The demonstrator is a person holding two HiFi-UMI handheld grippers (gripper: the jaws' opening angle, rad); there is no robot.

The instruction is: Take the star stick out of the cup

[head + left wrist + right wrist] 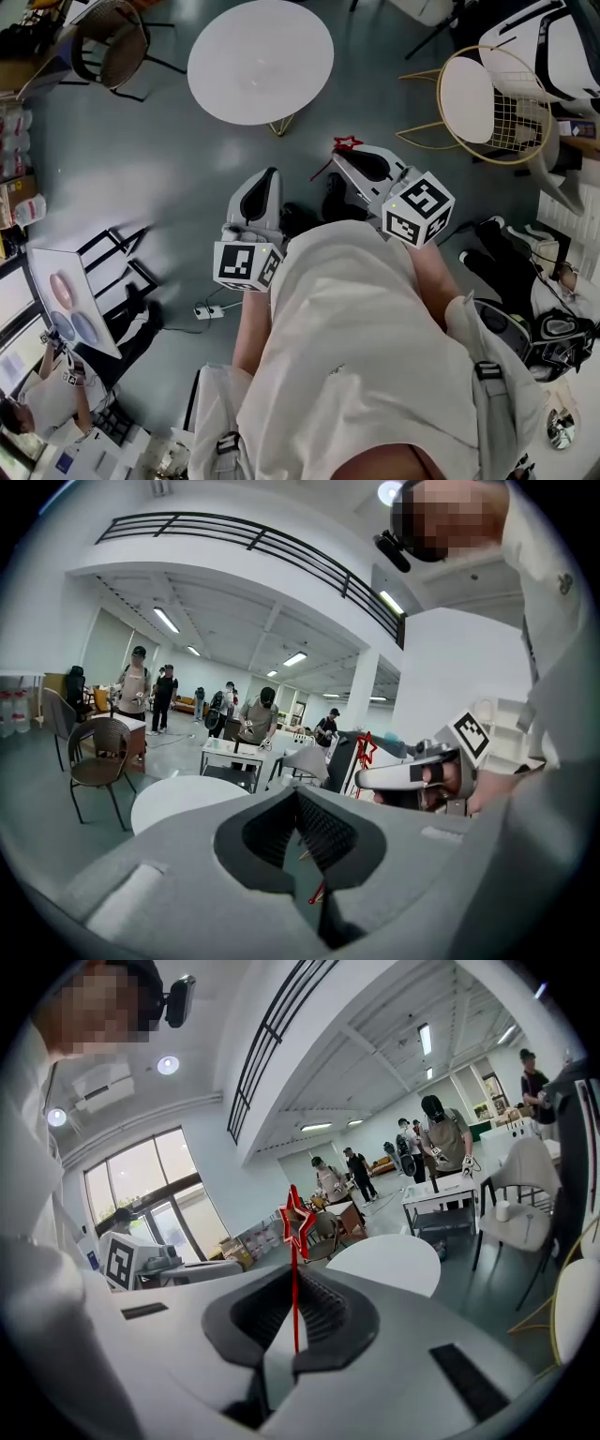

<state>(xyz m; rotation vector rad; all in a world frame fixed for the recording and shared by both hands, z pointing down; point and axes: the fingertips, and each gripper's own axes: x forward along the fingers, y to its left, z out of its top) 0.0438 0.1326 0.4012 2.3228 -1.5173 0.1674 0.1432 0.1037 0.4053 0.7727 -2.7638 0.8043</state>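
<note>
Right tongs (293, 1286) clamped on star stick (293, 1252): thin red shaft pinched between pads, upright, red outlined star above tips. Stick held in air over grey floor (169, 159), in front of person's torso, near round white table (261, 61). Left tongs (298, 799) closed, pads meeting at tips, nothing gripped. Left tongs beside right tongs, apart, both pointing away from person. Star also shows in left gripper view, at right tongs' tip.
</note>
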